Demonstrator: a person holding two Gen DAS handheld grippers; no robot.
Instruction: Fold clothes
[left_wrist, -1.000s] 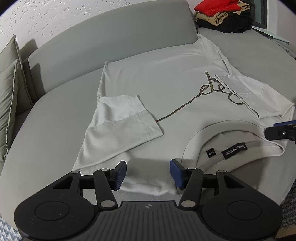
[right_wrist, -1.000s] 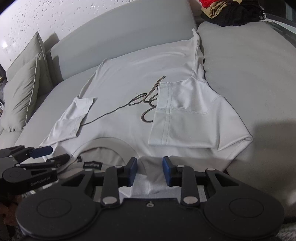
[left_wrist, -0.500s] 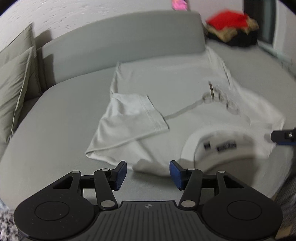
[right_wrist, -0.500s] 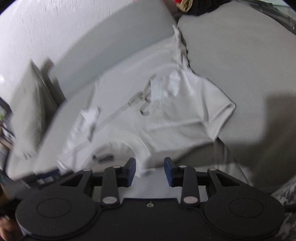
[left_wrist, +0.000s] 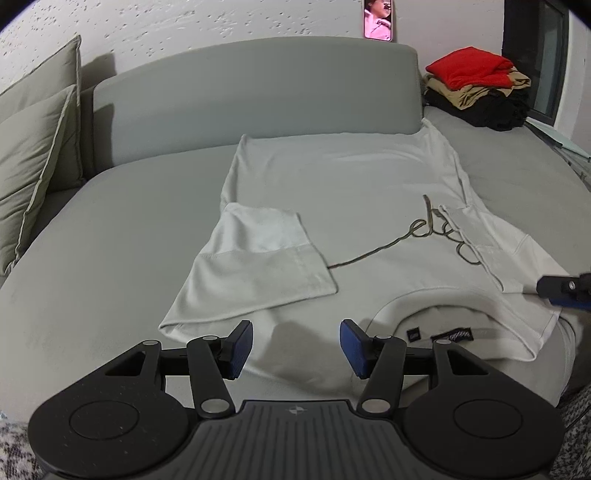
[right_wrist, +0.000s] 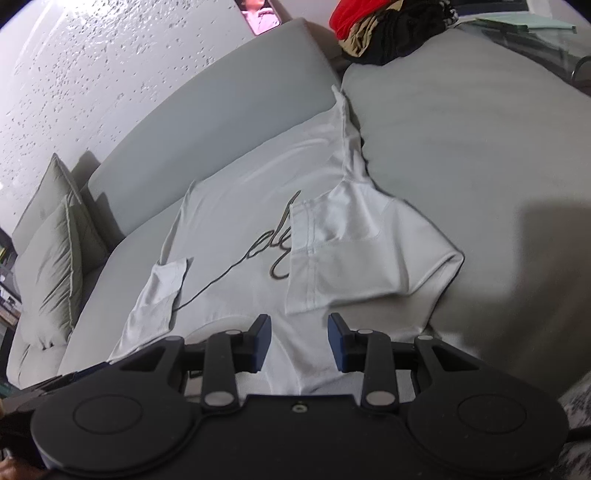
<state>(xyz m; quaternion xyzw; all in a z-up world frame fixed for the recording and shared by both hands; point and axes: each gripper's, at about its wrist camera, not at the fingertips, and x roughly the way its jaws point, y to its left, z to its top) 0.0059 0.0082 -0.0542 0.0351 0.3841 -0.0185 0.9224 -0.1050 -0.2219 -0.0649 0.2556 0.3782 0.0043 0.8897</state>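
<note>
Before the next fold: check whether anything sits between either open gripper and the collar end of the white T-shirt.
Nothing visible does. The left gripper and right gripper both hang open right over the near edge of the white T-shirt. Only its own folded-in sleeves lie on it; the stacked clothes sit far back.

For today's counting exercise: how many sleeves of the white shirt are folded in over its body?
2. One sleeve lies folded on the shirt's left side, the other sleeve on its right.
</note>
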